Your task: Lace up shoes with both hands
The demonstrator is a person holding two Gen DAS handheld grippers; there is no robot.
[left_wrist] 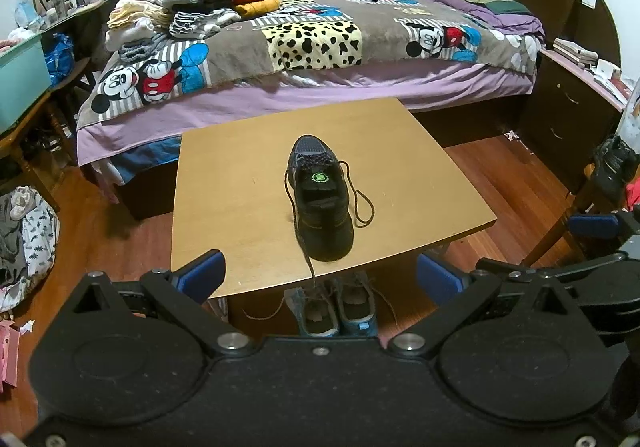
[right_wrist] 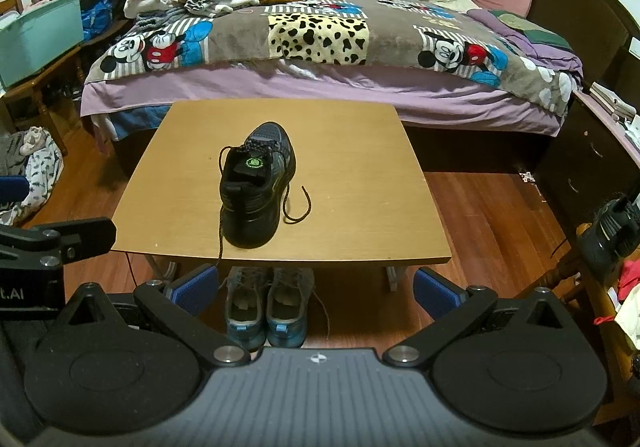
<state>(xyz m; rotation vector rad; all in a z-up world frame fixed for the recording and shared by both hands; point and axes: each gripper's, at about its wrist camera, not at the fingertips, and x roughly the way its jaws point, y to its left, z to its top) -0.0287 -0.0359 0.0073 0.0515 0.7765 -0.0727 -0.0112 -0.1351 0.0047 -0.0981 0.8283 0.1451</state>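
Left tool [left_wrist: 320,279]: held level, blue-padded fingers [left_wrist: 202,274] spread wide, nothing between them. Right tool [right_wrist: 316,289]: same pose, blue pads [right_wrist: 434,293] wide apart, empty. Side by side: right tool's finger visible at right edge of left view, left tool's black frame at left edge of right view.

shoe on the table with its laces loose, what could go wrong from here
1. One lace end hangs over the near edge of the table; a pull on it could drag the black shoe off, since its heel sits close to that edge.
2. The other lace lies curled flat on the wood, so fingers may scrape or miss it.
3. Both the left gripper and right gripper are open and hold nothing; two converging tools may collide.
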